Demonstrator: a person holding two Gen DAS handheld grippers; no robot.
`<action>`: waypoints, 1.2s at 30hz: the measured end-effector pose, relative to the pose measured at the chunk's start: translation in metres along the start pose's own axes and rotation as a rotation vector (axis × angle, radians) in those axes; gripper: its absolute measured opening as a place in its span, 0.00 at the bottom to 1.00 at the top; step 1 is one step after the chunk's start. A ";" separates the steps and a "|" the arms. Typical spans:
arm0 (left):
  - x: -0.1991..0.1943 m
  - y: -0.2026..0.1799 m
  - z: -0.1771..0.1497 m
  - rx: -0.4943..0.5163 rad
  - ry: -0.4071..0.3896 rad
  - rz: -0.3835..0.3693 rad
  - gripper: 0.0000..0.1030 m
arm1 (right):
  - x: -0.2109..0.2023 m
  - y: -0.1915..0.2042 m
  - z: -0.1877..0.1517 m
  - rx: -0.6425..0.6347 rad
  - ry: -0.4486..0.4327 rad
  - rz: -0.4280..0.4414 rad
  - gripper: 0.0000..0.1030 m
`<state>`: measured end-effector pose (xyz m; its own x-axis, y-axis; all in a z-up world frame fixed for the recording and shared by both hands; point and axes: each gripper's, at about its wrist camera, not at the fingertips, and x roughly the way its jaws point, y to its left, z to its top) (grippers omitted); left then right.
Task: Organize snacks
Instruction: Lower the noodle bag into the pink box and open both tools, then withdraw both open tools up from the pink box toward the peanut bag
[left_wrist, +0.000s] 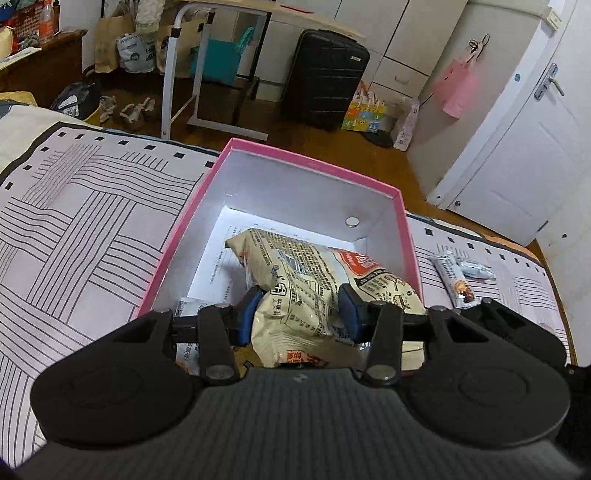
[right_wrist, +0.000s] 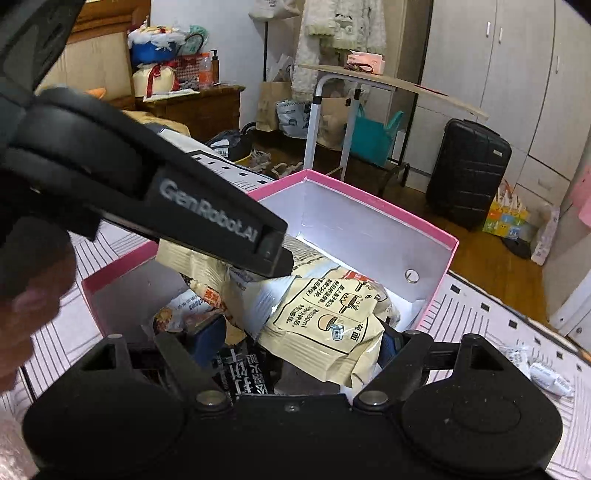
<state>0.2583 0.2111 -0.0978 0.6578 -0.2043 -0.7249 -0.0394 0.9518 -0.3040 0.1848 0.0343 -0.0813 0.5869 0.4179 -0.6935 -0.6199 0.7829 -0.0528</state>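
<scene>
Two blue pads of the left tongs (left_wrist: 299, 314) pinch a cream snack bag (left_wrist: 317, 280) over the pink box (left_wrist: 306, 162) on the bed (left_wrist: 85, 206). From the right wrist, the right tongs (right_wrist: 299, 341) gape wide around that bag (right_wrist: 325, 325), whether pressing it, I cannot tell.

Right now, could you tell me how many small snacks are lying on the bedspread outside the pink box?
2 for certain: a long snack bar right of the pink box, and a small silvery wrapped sweet touching it. The right wrist view suggests more sweets; others may be hidden.
</scene>
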 end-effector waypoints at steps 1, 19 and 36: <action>0.001 0.001 -0.001 -0.005 0.001 0.003 0.42 | -0.001 0.001 -0.002 -0.009 0.005 0.004 0.83; -0.087 -0.075 -0.044 0.208 -0.094 0.104 0.48 | -0.148 -0.042 -0.047 0.099 -0.125 0.001 0.87; -0.123 -0.188 -0.068 0.339 0.016 -0.060 0.54 | -0.255 -0.150 -0.097 0.249 -0.081 -0.070 0.87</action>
<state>0.1340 0.0418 0.0066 0.6394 -0.2636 -0.7223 0.2530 0.9592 -0.1261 0.0776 -0.2344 0.0336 0.6697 0.3869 -0.6339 -0.4350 0.8962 0.0874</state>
